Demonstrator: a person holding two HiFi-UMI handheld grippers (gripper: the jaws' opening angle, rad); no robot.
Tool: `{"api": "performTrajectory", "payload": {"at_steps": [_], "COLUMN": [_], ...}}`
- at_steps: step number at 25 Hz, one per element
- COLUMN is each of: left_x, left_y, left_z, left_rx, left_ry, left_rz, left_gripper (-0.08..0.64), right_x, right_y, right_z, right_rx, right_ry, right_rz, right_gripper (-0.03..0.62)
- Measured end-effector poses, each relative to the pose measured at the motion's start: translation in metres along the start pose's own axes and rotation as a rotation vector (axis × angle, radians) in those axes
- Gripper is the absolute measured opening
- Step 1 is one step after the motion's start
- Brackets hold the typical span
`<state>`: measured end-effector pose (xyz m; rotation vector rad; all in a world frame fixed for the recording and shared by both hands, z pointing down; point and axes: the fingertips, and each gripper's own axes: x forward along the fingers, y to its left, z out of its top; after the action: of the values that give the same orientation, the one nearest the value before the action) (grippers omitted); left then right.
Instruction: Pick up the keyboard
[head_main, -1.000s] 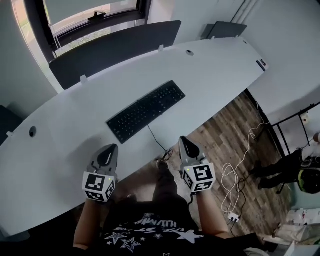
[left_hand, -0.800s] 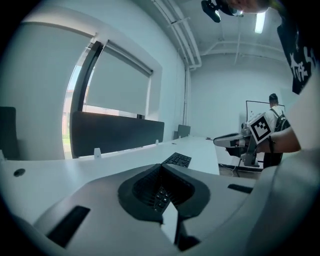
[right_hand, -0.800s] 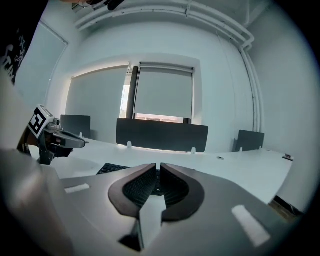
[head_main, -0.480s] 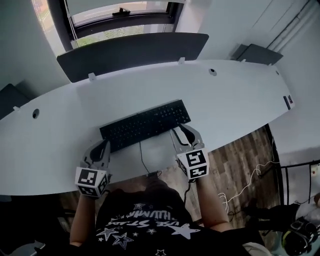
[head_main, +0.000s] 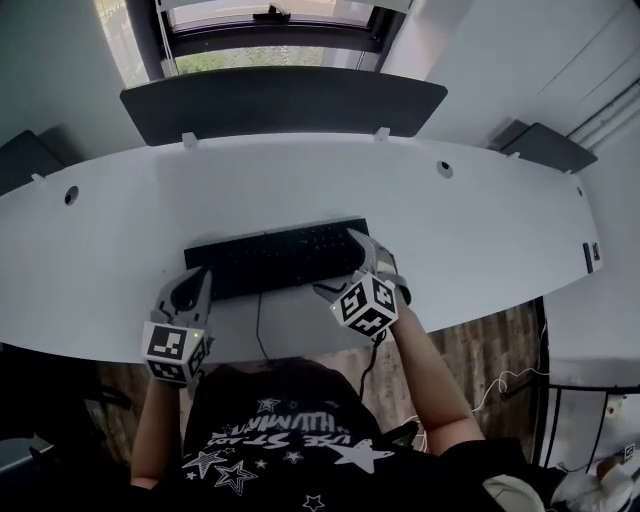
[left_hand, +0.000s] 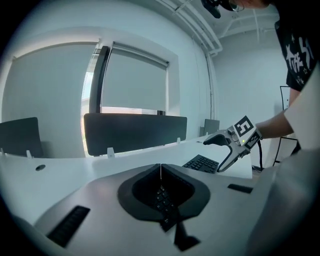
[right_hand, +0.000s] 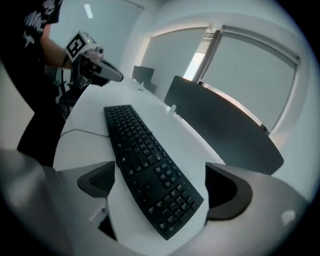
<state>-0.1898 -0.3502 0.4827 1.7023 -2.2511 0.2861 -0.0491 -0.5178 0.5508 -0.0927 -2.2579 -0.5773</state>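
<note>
Your right tongs (right_hand: 160, 186) stand spread wide, one jaw on either side of the right end of the black keyboard (head_main: 275, 258), the pads not yet touching it. Your left tongs (left_hand: 160, 175) are pressed together and empty, their tips just at the keyboard's left end, keys showing right beyond them. The keyboard lies flat on the white table (head_main: 480, 230), stretching from one pair of tongs to the other, and its thin cable (head_main: 258, 320) runs back between them toward the table's near edge. Expect a light, stiff plastic slab with little height to catch: it is likely to slide on the smooth table, and the keys will probably give under a pad. So take it by the front and back edges of the frame at the right end, steady the left end, and allow for the cable's drag. A second ago both tongs hung closed at the near edge, short of the keyboard. Since then the right pair has rolled over and reached the right end, its jaws have just been opening around it, and the left pair has come up to the left end.
</note>
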Motion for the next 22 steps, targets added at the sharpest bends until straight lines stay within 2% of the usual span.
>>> {"api": "performTrajectory", "payload": {"at_steps": [3, 7, 17, 22], "left_x": [0.001, 0.003, 0.007, 0.009], "left_y": [0.001, 0.005, 0.004, 0.005], "left_z": [-0.003, -0.007, -0.017, -0.024], "left_rx": [-0.007, -0.035, -0.053, -0.062], "left_ry": [0.017, 0.02, 0.059, 0.077], "left_rz": [0.05, 0.097, 0.13, 0.132], "left_gripper": [0.009, 0.009, 0.009, 0.009], "right_x": [0.021, 0.047, 0.073, 0.082], "right_y": [0.001, 0.0, 0.012, 0.025], "right_z": [-0.013, -0.025, -0.025, -0.024], "right_rx": [-0.115, -0.234, -0.333, -0.412], "right_ry": [0.062, 0.124, 0.213, 0.271], "right_rz": [0.096, 0.175, 0.474, 0.601], "right_gripper": [0.554, 0.565, 0.575, 0.575]}}
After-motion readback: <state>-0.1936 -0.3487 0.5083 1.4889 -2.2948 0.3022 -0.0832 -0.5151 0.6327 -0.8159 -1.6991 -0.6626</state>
